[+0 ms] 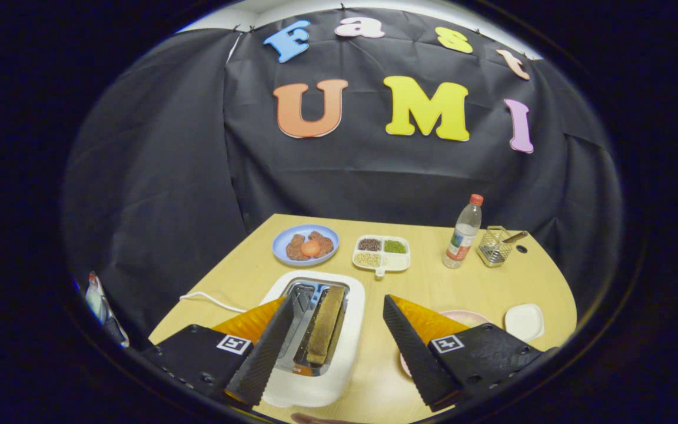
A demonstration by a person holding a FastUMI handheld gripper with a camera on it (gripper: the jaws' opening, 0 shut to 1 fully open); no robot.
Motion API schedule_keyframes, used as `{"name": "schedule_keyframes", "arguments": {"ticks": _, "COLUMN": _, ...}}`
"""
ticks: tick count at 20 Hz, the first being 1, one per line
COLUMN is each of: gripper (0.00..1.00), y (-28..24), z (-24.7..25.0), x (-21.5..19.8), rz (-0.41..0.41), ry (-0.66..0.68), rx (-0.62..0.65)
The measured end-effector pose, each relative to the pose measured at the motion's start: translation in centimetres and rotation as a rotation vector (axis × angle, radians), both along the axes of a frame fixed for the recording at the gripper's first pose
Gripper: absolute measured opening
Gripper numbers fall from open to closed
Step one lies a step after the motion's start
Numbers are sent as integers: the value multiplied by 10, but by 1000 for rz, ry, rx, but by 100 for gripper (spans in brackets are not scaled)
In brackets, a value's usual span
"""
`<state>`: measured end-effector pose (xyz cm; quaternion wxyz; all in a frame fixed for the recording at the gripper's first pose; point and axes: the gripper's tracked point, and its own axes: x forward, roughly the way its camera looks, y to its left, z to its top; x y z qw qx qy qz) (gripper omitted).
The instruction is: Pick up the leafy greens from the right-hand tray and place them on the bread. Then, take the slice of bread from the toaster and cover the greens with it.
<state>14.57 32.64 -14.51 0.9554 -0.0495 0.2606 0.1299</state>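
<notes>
A white toaster (345, 330) stands on the wooden table (433, 282) between my fingers, nearer the left one. A brown slice of bread (325, 324) stands upright in its right slot; the left slot looks bare. My gripper (339, 359) hangs above the toaster, open, with nothing between the fingers. A pink plate (468, 318) lies mostly hidden behind my right finger (415, 353). The leafy greens and the bread under them are not visible past that finger.
Beyond the toaster sit a blue plate (305, 244) with brown food and an orange slice, and a white divided tray (381, 253) of grains. A plastic bottle (463, 232), a wire basket (497, 245) and a small white dish (524, 321) stand to the right. The toaster's white cable (209, 300) runs left.
</notes>
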Motion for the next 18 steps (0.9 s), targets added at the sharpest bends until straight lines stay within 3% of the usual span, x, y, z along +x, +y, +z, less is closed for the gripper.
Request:
{"name": "schedule_keyframes", "arguments": {"ticks": 3, "gripper": 89, "y": 10, "z": -11, "x": 5, "rz": 12, "ry": 34, "rx": -41}}
{"name": "schedule_keyframes", "arguments": {"ticks": 8, "gripper": 38, "y": 17, "z": -19, "x": 4, "rz": 8, "ry": 72, "rx": -97}}
{"name": "schedule_keyframes", "arguments": {"ticks": 10, "gripper": 24, "y": 15, "z": -21, "x": 4, "rz": -13, "ry": 80, "rx": -99}}
{"name": "schedule_keyframes", "arguments": {"ticks": 14, "gripper": 11, "y": 15, "z": -15, "x": 0, "rz": -26, "ry": 100, "rx": -101}}
{"name": "schedule_keyframes", "arguments": {"ticks": 18, "gripper": 9, "y": 19, "z": 27, "x": -6, "rz": -25, "ry": 20, "rx": -72}}
